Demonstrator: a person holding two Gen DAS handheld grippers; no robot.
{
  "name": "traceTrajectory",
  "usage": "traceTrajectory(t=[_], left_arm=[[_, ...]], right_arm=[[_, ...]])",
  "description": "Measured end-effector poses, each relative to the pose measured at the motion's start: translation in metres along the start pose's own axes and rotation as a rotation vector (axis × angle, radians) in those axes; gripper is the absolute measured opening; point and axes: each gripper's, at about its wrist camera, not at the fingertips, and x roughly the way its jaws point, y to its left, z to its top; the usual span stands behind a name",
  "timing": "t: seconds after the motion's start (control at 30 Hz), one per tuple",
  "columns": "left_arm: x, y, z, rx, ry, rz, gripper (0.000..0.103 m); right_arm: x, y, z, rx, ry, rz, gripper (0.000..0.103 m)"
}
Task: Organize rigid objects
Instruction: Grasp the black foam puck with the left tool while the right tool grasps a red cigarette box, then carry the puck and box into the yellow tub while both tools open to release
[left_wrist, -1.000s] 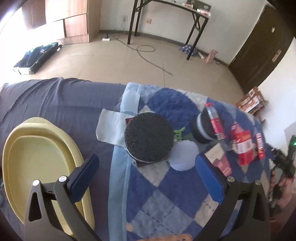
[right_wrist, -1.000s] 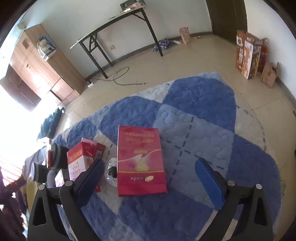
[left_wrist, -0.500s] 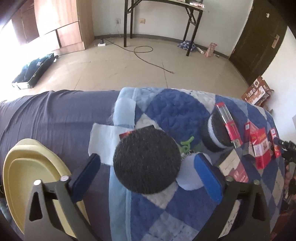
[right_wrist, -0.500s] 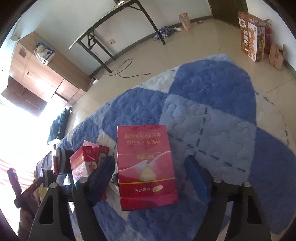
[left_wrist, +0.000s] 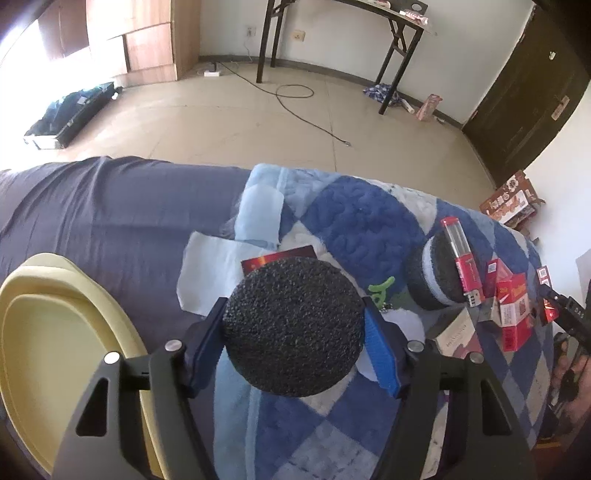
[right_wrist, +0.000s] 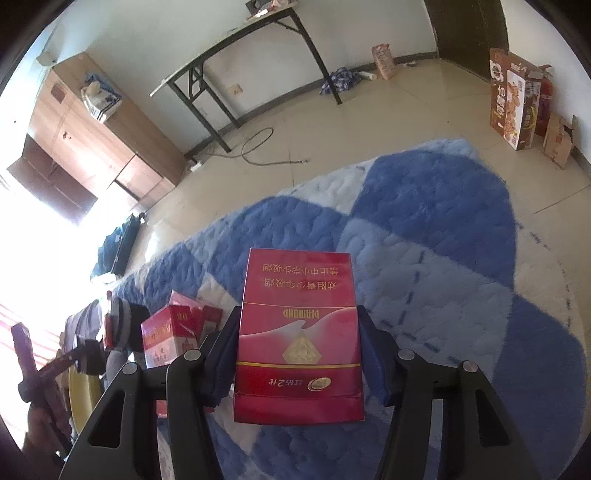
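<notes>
My left gripper (left_wrist: 293, 341) is shut on a round black sponge disc (left_wrist: 293, 325), its blue pads pressing both sides, above the blue quilted blanket (left_wrist: 362, 221). A yellow tray (left_wrist: 55, 332) lies to the left. My right gripper (right_wrist: 299, 354) is shut on a large red box (right_wrist: 299, 332) printed DIAMOND, held over the blanket (right_wrist: 436, 266). A second black-and-white sponge disc (left_wrist: 434, 280) with a red tube (left_wrist: 461, 258) on it lies to the right in the left wrist view, beside small red boxes (left_wrist: 511, 310).
Small red boxes (right_wrist: 170, 332) stand left of the right gripper. A dark purple sheet (left_wrist: 110, 214) covers the left part of the bed. White cloth patches (left_wrist: 210, 266) lie beneath the held disc. A black folding table (left_wrist: 343, 33) and wooden cabinets (right_wrist: 81, 147) stand across the floor.
Both grippers closed: the left one moved in and shut on the black sponge disc, the right one moved in and shut on the large red box.
</notes>
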Motion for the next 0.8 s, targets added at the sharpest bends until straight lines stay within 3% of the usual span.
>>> traceTrajectory(t=[0.23,0.5,0.63,0.8], left_arm=[[-0.024,0.013,0.000,-0.065,-0.014,-0.081,0.069],[-0.053,0.006,-0.002,-0.036,-0.035,-0.134,0.069],[-0.081,0.009,-0.005,-0.013,-0.064,-0.144,0.069],[-0.120,0.031,-0.010,-0.026,-0.091,-0.130,0.069]], right_arm=[[-0.016,0.001,-0.002,-0.024,-0.014,-0.010,0.057],[-0.049,0.012,-0.001,-0.090,-0.056,-0.017,0.057],[-0.073,0.041,-0.003,-0.209,-0.094,-0.003,0.056],[-0.097,0.107,-0.015,-0.350,-0.099,0.106,0.056]])
